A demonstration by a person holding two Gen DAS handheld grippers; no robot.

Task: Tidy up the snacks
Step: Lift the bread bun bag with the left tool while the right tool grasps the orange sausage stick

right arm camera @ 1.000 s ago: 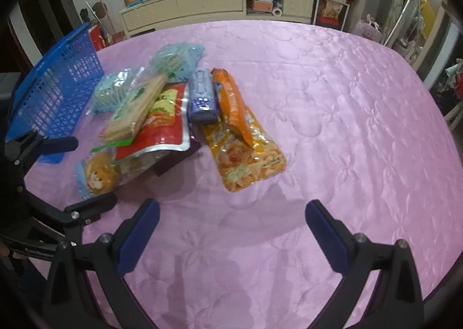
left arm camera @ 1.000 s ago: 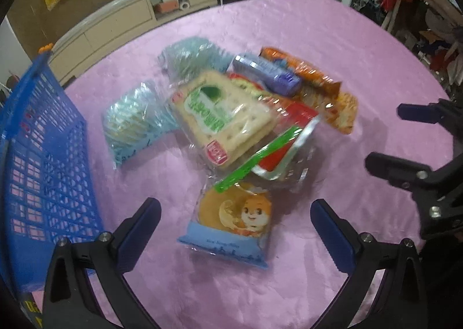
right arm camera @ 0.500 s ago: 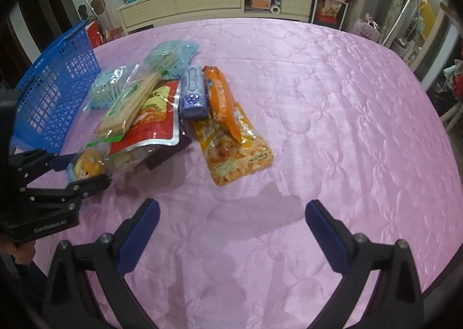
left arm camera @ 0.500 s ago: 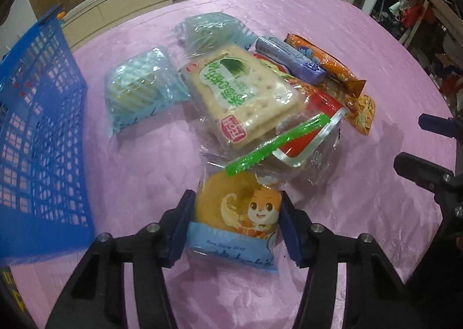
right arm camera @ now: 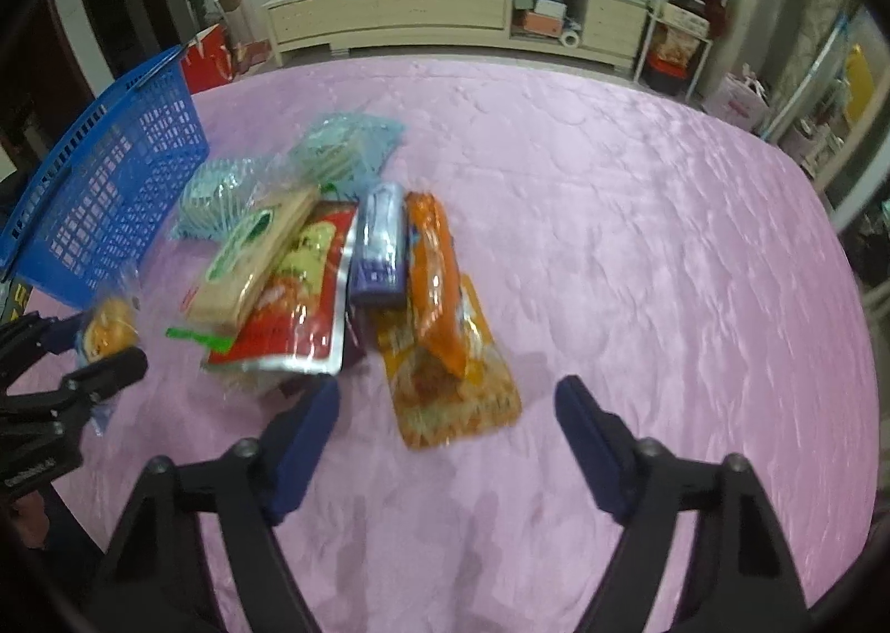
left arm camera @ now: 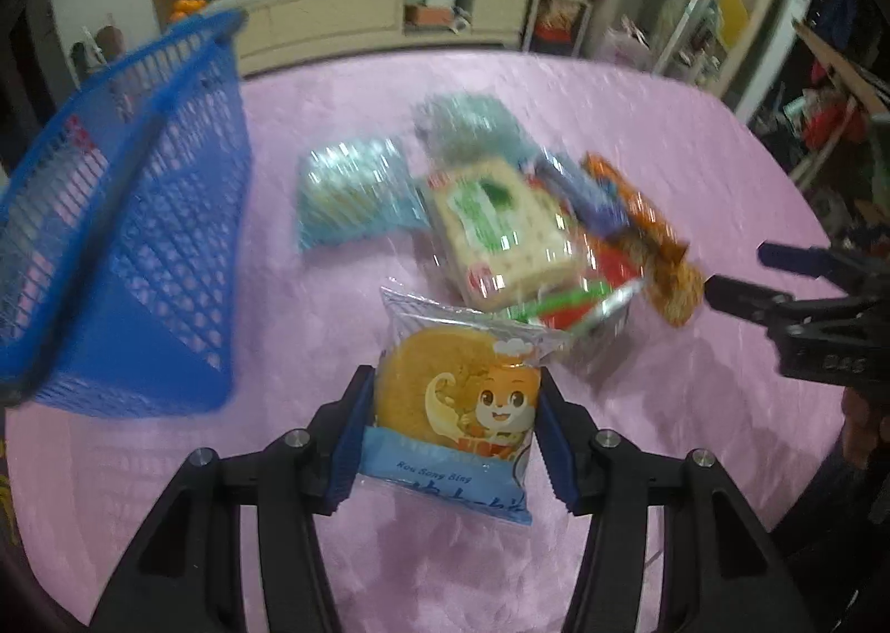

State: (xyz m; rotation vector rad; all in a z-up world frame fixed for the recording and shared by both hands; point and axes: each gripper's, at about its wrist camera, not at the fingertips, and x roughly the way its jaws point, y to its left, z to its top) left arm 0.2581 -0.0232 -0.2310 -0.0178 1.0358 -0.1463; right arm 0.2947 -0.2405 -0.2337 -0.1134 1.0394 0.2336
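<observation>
My left gripper (left arm camera: 453,427) is shut on a bun packet (left arm camera: 456,394) with a cartoon squirrel and holds it just above the pink tablecloth (right arm camera: 639,243). A blue mesh basket (left arm camera: 128,243) stands to its left. The snack pile lies ahead: a cracker packet (left arm camera: 500,227), a red pouch (right arm camera: 300,310), a purple packet (right arm camera: 381,243) and an orange packet (right arm camera: 434,277). My right gripper (right arm camera: 446,394) hovers over the near end of a yellow snack bag (right arm camera: 450,399). Its jaws are closing with the bag between them, and the pads are clear of it.
Two teal packets (left arm camera: 356,193) (right arm camera: 345,149) lie at the far side of the pile. A cream sideboard (right arm camera: 445,10) and shelves stand beyond the table. Bare cloth spreads to the right of the pile.
My left gripper closed on the bun packet and lifted it off the cloth, rolling toward the basket. My right gripper moved in over the yellow bag and its jaws narrowed.
</observation>
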